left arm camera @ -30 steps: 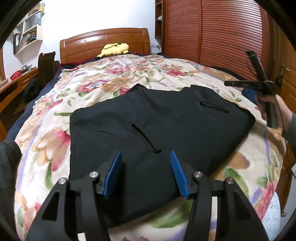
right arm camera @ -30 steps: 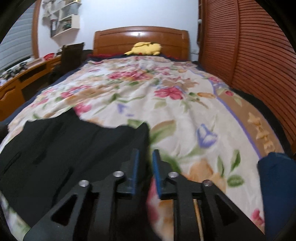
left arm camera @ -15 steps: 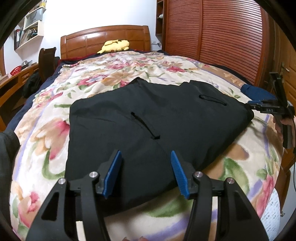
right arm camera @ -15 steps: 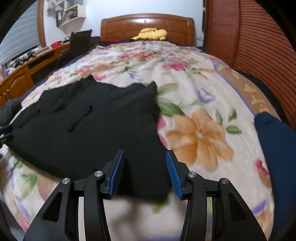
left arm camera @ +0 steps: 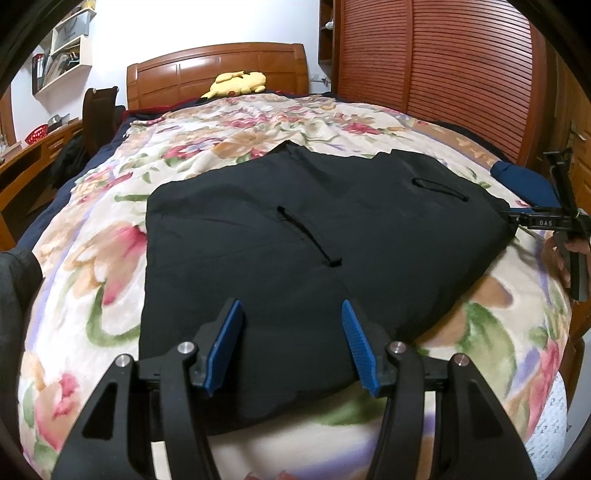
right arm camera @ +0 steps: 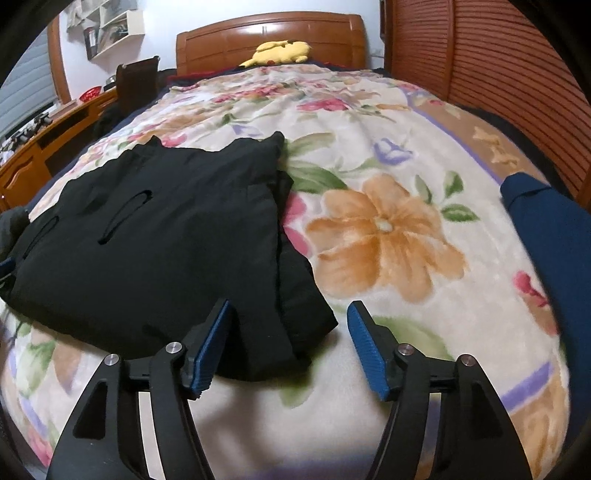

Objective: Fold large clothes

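Black cloth fills the middle of both views: the garment [left arm camera: 317, 254] lies flat on the flowered blanket [left arm camera: 92, 254] of the bed, near its foot and already doubled into a broad rectangle; we judge the fold to be partly done, with a further fold yet to make.

Our left tool [left arm camera: 291, 343] hovers over the near edge of the garment, its blue pads spread wide and pinching nothing; our right tool [right arm camera: 288, 343] stands likewise spread, over the garment's near right corner [right arm camera: 295, 332], also empty.

The next move, as we judge it, calls for each tool to come down on the near edge, close on all layers at once, and carry that edge across to the far side; the layers at the right corner lie uneven, so a shallow bite there may catch only the top one.

The left view shows the whole rectangle, both pocket slits [left arm camera: 308, 240], and the right tool from outside, low beside the garment's right corner; whether it touches the cloth we cannot tell; this view hides the loose under-layers.

The right view shows those layers stepped one beyond another along the right edge, and more of the dark blue cloth [right arm camera: 554, 236] lying well apart at the right of the bed; the left view catches only a corner of that.

A yellow plush toy [right arm camera: 280, 51] rests by the headboard [right arm camera: 269, 33], far from the work.
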A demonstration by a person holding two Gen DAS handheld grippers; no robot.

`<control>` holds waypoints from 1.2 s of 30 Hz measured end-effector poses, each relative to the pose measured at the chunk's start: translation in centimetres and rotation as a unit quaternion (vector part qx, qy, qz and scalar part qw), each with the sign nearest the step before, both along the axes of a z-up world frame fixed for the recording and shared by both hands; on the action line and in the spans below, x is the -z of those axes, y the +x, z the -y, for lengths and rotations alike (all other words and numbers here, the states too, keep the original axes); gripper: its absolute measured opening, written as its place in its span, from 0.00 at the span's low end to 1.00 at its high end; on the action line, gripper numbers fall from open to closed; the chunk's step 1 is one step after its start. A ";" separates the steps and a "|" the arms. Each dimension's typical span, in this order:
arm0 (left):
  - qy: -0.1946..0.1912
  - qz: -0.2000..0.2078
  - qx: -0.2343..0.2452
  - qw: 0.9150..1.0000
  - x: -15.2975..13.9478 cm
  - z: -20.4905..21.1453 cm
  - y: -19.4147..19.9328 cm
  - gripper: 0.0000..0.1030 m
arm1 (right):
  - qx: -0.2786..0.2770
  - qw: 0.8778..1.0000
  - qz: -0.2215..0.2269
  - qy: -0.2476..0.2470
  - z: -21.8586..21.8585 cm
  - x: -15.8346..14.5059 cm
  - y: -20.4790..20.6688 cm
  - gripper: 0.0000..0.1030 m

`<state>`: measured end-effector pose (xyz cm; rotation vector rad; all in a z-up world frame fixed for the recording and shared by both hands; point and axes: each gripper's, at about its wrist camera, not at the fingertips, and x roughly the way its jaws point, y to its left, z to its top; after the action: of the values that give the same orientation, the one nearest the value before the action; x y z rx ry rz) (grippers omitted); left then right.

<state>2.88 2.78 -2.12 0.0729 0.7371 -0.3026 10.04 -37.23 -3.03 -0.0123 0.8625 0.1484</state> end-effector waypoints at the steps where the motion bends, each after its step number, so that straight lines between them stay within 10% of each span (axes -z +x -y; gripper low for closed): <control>1: 0.001 -0.001 0.000 1.000 0.1 0.0 0.0 0.54 | -0.002 1.000 -0.001 0.001 0.0 0.1 0.1 0.65; 11: 0.008 -0.005 -0.001 1.000 0.5 0.2 0.1 0.55 | -0.020 0.999 -0.022 0.036 0.0 1.1 1.0 0.64; 24: 0.009 -0.004 -0.001 1.000 0.5 0.2 0.1 0.56 | -0.049 0.996 -0.031 0.071 -0.6 1.1 0.6 0.37; 28: 0.010 -0.005 -0.002 1.000 0.6 0.2 0.2 0.56 | -0.057 0.996 -0.001 0.062 -1.1 -0.1 -0.3 0.17; 36: 0.004 -0.006 -0.009 1.000 0.9 -0.4 0.2 0.56 | -0.073 0.992 0.096 0.049 -3.6 -7.1 -2.0 0.11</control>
<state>3.08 3.18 -3.03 0.0718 0.7510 -0.2843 8.07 -33.67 4.09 0.0012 0.6620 0.3223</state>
